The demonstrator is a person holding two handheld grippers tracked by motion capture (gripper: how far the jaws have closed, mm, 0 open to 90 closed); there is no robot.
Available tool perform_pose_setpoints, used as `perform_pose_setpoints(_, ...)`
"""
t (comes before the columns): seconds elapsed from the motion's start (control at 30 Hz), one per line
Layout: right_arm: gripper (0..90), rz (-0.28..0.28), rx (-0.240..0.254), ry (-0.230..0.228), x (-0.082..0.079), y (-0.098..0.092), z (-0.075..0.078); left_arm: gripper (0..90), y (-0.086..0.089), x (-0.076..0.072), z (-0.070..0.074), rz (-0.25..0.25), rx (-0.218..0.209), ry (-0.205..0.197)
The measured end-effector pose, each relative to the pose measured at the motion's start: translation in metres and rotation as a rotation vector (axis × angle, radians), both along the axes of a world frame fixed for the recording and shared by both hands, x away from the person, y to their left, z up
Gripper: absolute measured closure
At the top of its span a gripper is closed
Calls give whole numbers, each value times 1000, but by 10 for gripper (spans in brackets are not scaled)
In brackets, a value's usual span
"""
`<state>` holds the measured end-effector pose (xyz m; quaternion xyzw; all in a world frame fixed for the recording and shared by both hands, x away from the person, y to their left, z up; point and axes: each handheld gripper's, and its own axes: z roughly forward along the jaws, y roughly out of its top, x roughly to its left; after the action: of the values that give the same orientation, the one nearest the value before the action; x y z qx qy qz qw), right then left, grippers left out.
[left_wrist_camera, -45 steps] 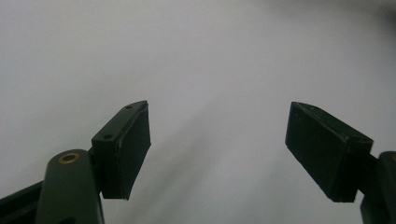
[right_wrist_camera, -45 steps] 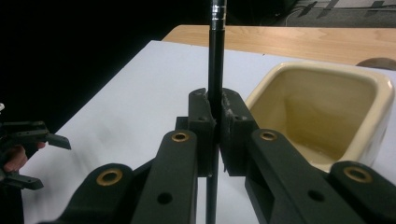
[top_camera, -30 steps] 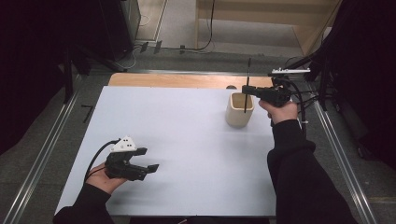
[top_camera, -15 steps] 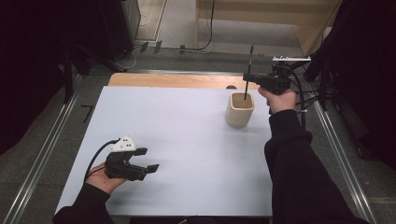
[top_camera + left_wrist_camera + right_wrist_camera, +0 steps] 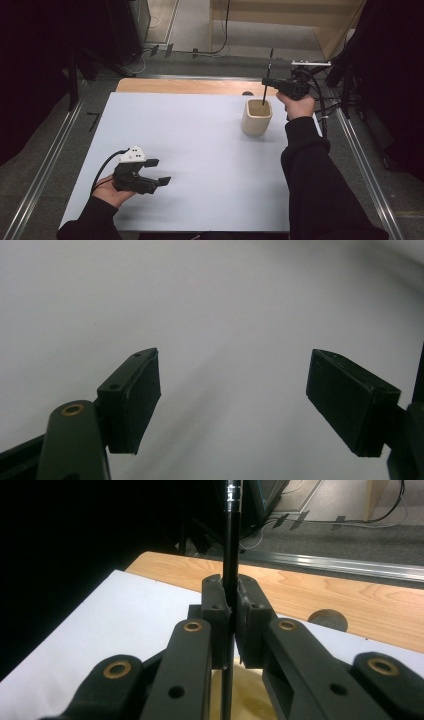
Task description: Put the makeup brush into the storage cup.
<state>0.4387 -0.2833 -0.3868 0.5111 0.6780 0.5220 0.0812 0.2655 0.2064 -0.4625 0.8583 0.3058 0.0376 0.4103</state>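
— Fingers (image 5: 218, 611) of the right gripper (image 5: 230, 605) are pinching tight on the thin black rod (image 5: 231, 540), well below its top end, and it is standing nearly upright between them.

— Where is the rod sitting?

— Its lower end is dipping into the mouth of the cup (image 5: 257, 118), near the table's (image 5: 200, 150) far right side. I am judging the rod as light and stiff, but smooth and narrow, so it is likely to swivel or slip in the pads. Gripping it around mid-length, squarely across, is looking like the safest hold.

— And the cup?

— It is looking light too; a sideways nudge from the rod could tip it.

— The other hand?

— The left gripper (image 5: 159, 171) is resting low near the table's front left, its pads (image 5: 135, 400) standing wide apart, holding nothing.
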Motion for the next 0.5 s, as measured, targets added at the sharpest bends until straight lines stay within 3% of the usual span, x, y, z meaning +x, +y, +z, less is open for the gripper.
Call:
perform_pose_setpoints(0.13, 858, 1, -24, -6, 1, 3, -3, 225, 0, 0, 0, 1, -2, 0)
perform_pose_setpoints(0.5, 858, 5, -13, 10, 0, 6, -18, 225, 1, 0, 0, 0, -2, 0)
